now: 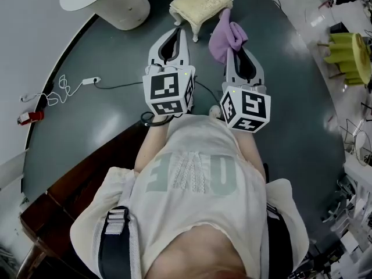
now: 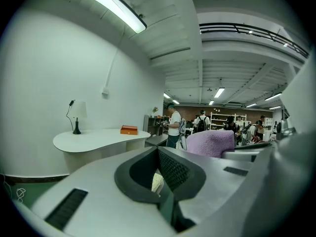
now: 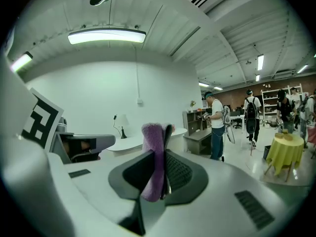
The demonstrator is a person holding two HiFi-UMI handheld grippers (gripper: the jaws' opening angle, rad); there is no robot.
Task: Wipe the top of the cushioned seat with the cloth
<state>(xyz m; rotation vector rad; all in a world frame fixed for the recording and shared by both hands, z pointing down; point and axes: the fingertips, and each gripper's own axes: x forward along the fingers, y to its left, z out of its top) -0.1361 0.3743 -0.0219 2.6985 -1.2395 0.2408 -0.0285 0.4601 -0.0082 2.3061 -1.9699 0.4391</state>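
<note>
1. The cushioned seat (image 1: pixel 200 2) stands on the dark floor (image 1: pixel 104 127) just ahead of both grippers, its cream top bare.
2. The purple cloth (image 1: pixel 225 35) is pinched tight in the right gripper (image 1: pixel 232 56) and bunches beyond the jaws, seemingly ready for wiping.
3. The left gripper (image 1: pixel 176 32) holds nothing, its jaws nearly together.
4. An orange box (image 2: pixel 129 130) on the white table (image 2: pixel 94 139) is closed, so I can't see its contents.

A ceiling strip light (image 3: pixel 106 35) is glaring bright (greenish cast throughout); around it fisheye edges are bending and darkening.
</note>
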